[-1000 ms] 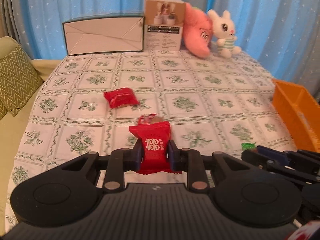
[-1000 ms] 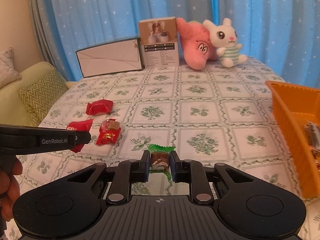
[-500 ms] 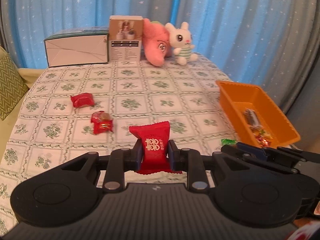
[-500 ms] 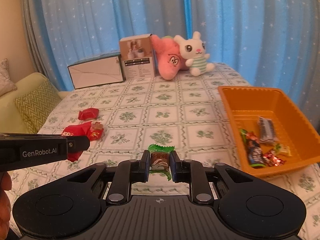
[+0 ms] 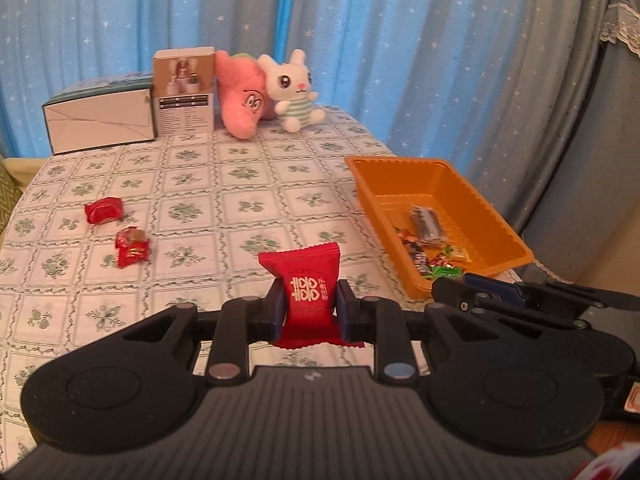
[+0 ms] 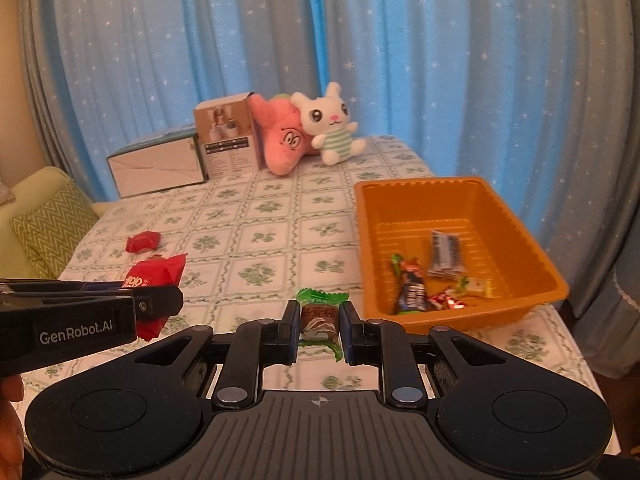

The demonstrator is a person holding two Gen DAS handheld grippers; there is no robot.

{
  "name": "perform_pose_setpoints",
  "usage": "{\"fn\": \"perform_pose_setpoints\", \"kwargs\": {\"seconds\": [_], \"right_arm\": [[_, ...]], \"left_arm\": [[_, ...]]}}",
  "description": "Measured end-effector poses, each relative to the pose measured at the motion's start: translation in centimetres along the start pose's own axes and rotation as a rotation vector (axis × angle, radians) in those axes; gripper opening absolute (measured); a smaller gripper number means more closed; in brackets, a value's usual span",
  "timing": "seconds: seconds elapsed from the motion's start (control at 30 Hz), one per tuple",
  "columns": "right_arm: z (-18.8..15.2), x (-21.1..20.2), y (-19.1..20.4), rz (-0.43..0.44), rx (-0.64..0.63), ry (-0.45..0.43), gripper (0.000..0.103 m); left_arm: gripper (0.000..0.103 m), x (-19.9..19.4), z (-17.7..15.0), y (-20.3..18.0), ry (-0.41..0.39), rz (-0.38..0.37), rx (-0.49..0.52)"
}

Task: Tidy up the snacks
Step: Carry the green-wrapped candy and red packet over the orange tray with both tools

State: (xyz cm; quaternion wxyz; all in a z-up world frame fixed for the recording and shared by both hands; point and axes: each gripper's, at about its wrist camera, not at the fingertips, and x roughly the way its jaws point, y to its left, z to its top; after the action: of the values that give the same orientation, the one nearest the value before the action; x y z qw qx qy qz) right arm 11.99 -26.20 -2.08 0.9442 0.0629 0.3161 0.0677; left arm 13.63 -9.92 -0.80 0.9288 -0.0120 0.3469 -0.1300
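Note:
My left gripper is shut on a red snack packet with white lettering, held above the table. My right gripper is shut on a small green-wrapped candy. An orange tray with several wrapped snacks inside stands at the table's right side, just ahead and to the right of both grippers. In the right wrist view the left gripper enters from the left with the red packet. Two more red snacks lie on the tablecloth at the left.
At the back of the table stand a white box, a brown carton, a pink plush and a white bunny plush. Blue star curtains hang behind. A green cushion sits on a sofa at the left.
Both grippers have lifted and swung to the right with their snacks. The orange tray has come fully into view; the loose red snacks now lie farther to the left.

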Motion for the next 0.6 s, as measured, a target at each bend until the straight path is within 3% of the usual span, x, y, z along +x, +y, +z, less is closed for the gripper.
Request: {"fn": "perform_pose_setpoints", "kwargs": {"seconds": [0.6], "right_arm": [[0.1, -2.6, -6.1, -0.098, 0.067, -0.027, 0.021]], "left_arm": [[0.023, 0.7, 1.1, -6.1, -0.001, -0.085, 0.063]]}}
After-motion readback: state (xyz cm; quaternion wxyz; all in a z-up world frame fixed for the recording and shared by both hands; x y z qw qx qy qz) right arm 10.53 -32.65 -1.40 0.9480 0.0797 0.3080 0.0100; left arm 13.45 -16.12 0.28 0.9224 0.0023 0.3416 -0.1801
